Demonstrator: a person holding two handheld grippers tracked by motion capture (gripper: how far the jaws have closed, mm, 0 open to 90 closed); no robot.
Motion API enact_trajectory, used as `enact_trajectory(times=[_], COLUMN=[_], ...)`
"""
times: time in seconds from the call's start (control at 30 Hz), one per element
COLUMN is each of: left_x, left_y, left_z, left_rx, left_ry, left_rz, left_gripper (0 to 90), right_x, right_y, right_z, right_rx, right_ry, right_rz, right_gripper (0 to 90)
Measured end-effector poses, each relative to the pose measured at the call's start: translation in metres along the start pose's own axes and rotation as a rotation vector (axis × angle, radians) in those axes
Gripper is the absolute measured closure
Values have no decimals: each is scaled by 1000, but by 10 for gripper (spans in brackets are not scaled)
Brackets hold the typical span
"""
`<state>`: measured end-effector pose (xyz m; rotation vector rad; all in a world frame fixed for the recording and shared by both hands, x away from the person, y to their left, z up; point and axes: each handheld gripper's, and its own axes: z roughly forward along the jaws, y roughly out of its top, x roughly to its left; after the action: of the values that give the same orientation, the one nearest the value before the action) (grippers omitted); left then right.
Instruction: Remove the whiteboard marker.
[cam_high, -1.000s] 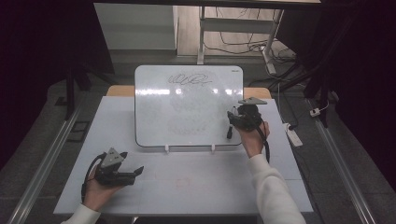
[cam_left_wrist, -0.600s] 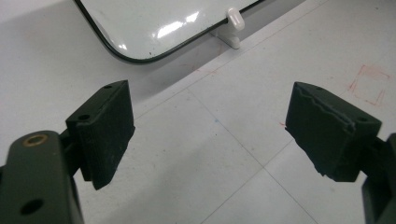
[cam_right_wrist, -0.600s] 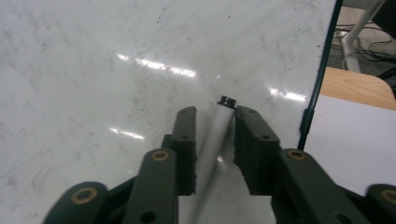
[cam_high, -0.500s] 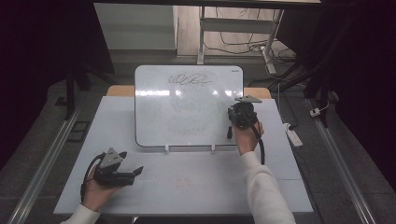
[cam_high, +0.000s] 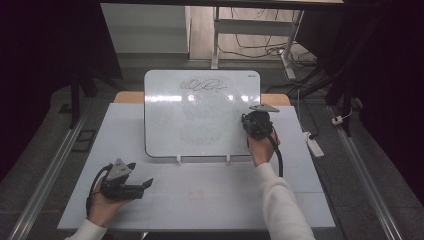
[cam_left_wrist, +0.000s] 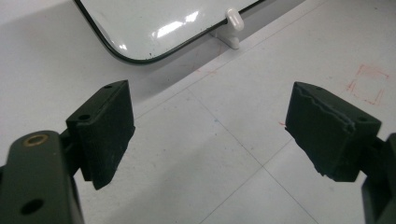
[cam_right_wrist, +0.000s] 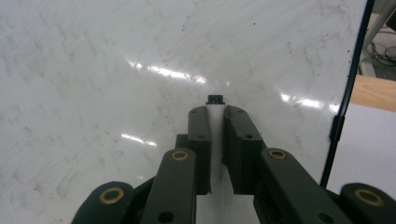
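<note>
Marker (cam_right_wrist: 215, 112): white barrel, black tip, clamped between the jaws of the right hand-held gripper (cam_right_wrist: 215, 122), tip pointing at the whiteboard (cam_right_wrist: 116, 70). In the right gripper view the tip sits very near the board face; I can't tell whether it touches. In the high view that right hand-held gripper (cam_high: 256, 122) is at the lower right part of the whiteboard (cam_high: 200, 107), which leans tilted back on small white clips along its bottom edge, standing on the bench (cam_high: 210, 195). A black scribble (cam_high: 202, 85) sits near the board's top edge; the rest shows faint smeared residue, no fresh line.

Left hand-held gripper (cam_left_wrist: 210, 135): jaws spread wide, nothing between them, over bare bench just beside the board's lower left corner. High view has it (cam_high: 142, 186) resting low at front left, well apart from the board.

Judgement: step is the approach to write or draw, pen positioned but stroke not started. Next move needs light contact pressure, tip kept square to the tilted face, and a smooth stroke. Risk: the board only leans on clips, so pushing hard could shift it. Left could brace it.
</note>
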<state>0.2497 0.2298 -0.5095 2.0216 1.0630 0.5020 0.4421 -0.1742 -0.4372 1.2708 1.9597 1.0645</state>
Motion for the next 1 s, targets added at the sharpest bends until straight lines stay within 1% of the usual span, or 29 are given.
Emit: enact_trajectory(times=[0.13, 0.37, 0.43, 0.47, 0.5, 0.53, 0.6, 0.63, 0.67, 0.7, 0.73, 0.77, 0.8, 0.83, 0.87, 0.9, 0.93, 0.97, 1.0], left_x=[0, 1, 1, 1, 0, 0, -2, -2, -4, -7, -7, -10, -10, -13, -20, -20, -23, -27, -32], left_y=[0, 0, 1, 2, 4, 4, 8, 11, 14, 22, 22, 30, 30, 37, 49, 49, 56, 63, 70], left_z=[0, 0, 0, 0, 0, 0, 0, 1, 1, 3, 3, 4, 4, 6, 9, 9, 11, 13, 16], left_rx=[0, -1, -1, -1, -4, -4, -10, -13, -16, -27, -27, -37, -37, -46, -62, -62, -70, -78, -85], left_ry=[1, 4, 4, 6, 5, 5, 4, 2, -2, -19, -19, -37, -37, -51, -74, -74, -83, -95, -110], left_rz=[-2, -6, -7, -6, -6, -6, 1, 6, 9, 19, 19, 30, 30, 39, 55, 55, 67, 75, 84], left_gripper=[163, 163, 163, 163, 164, 165, 167, 168, 168, 173, 178, 184, 188, 194, 200, 207, 207, 219, 219], right_x=[-1, -7, -8, -8, -9, -9, -8, -6, -6, -4, -4, 1, 3, 6, 9, 9, 13, 20, 20], right_y=[-3, -11, -13, -13, -14, -14, -16, -16, -16, -16, -16, -17, -18, -19, -20, -20, -21, -25, -25], right_z=[-5, -20, -25, -25, -30, -30, -35, -37, -37, -41, -41, -45, -47, -50, -52, -52, -54, -58, -58], right_rx=[-31, -98, -119, -119, -138, -138, -165, -173, -173, -186, -186, -198, -202, -211, -214, -214, -221, -227, -227], right_ry=[18, 78, 106, 106, 133, 133, 164, 175, 175, 200, 200, 233, 244, 266, 286, 286, 300, 335, 335], right_rz=[-8, -13, -3, -3, 6, 6, 9, 8, 8, 11, 11, 21, 24, 29, 34, 34, 39, 48, 48], right_gripper=[811, 810, 810, 810, 810, 810, 810, 810, 810, 810, 810, 810, 810, 810, 810, 810, 810, 810, 810])
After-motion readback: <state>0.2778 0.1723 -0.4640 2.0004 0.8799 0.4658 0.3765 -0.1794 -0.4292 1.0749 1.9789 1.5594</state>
